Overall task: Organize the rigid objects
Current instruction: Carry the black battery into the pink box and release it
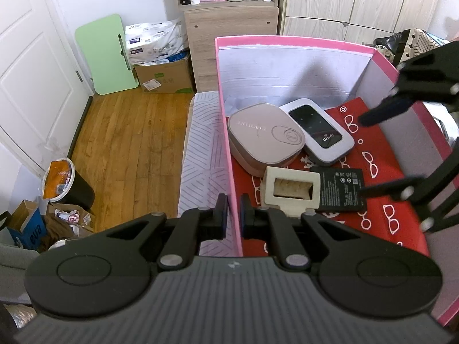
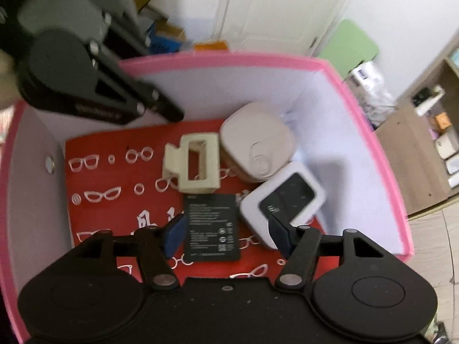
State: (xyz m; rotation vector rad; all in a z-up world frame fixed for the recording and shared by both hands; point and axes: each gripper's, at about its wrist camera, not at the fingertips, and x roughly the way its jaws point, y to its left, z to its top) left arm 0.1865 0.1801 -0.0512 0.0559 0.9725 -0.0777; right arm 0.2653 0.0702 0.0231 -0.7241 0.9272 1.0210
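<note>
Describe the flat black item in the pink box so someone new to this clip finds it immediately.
Look inside the pink box, on its red liner printed with white glasses. The black battery lies flat beside the cream hair clip and the white Wi-Fi router. It alone is thin, rectangular and covered in small white print.

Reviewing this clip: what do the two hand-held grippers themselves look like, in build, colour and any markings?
Both are matte black. The left hand-held gripper has a ribbed grey-black body, two round discs, silver pivot pins on linkage arms, and dark blue pads on its fingers. The right hand-held gripper has the same build, with blue pads. Pale lettering on the left one's side in the right wrist view is too blurred to read. No cables or sleeves show.
</note>
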